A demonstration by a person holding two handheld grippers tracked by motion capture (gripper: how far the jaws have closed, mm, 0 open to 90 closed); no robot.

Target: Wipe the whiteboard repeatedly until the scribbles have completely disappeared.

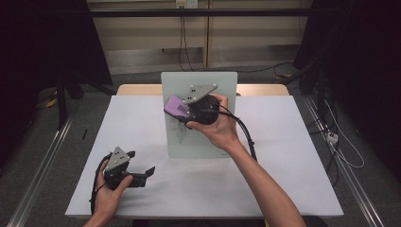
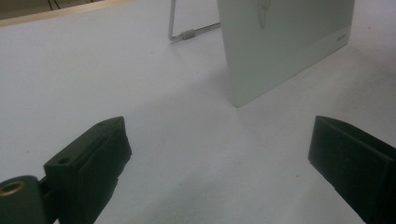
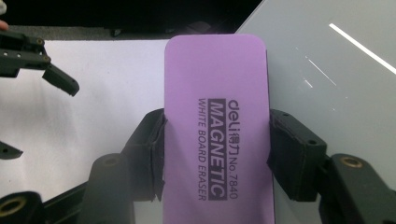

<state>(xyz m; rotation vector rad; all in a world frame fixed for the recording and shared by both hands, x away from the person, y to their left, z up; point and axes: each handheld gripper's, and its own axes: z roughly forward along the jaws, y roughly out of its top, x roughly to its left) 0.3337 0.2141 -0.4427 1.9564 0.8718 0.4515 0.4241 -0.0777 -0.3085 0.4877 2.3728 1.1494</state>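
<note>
At seven o'clock on the table (image 1: pixel 283 179), my left gripper (image 1: pixel 142 168) rested wide open, holding nothing, hand low. At twelve, my right gripper (image 1: pixel 176 109) was clamped on the purple eraser (image 1: pixel 177 105), pressed against the upright whiteboard (image 1: pixel 208 137), wrist bent inward.

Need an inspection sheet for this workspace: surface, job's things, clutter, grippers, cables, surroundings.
Surface: white table, wooden edge at the back.
Job's things: purple whiteboard eraser against the standing whiteboard, which carries a faint drawing.
Clutter: nothing seen.
Grippers: right gripper shut on the eraser's sides; left gripper open, nothing between its jaws, low over the table near the front left.
Cables: black cable trails from the right gripper; another loops by the left hand.
Surroundings: dark frame posts, floor rails, cords on the grey floor.
</note>
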